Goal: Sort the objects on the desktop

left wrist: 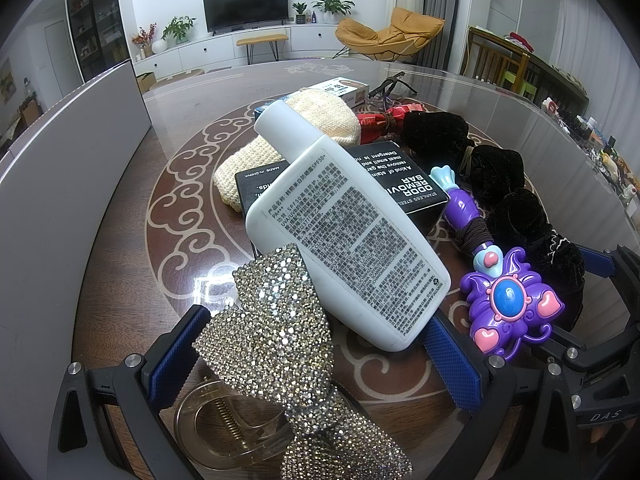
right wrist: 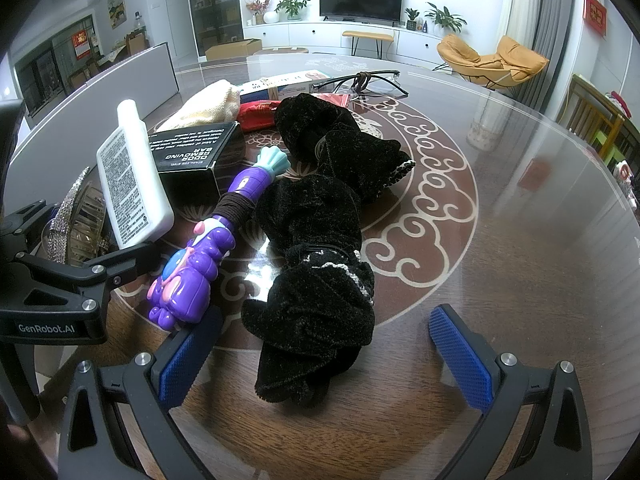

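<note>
My left gripper (left wrist: 316, 344) is open around a rhinestone bow hair clip (left wrist: 276, 332) and the base of a white sunscreen bottle (left wrist: 340, 232), which leans on a black soap-bar box (left wrist: 400, 184). A purple butterfly toy wand (left wrist: 508, 300) lies to the right. My right gripper (right wrist: 324, 352) is open around the near end of a black velvet cloth (right wrist: 316, 240). The wand (right wrist: 200, 268) lies beside its left finger, and the bottle (right wrist: 132, 184) and box (right wrist: 192, 152) show further left.
Behind the pile lie a cream knitted pouch (left wrist: 320, 124), a red packet (left wrist: 380, 120), a white-blue carton (right wrist: 280, 84) and glasses (right wrist: 360, 80). A grey panel (left wrist: 60, 184) stands along the table's left. The dark patterned glass table (right wrist: 500, 240) stretches to the right.
</note>
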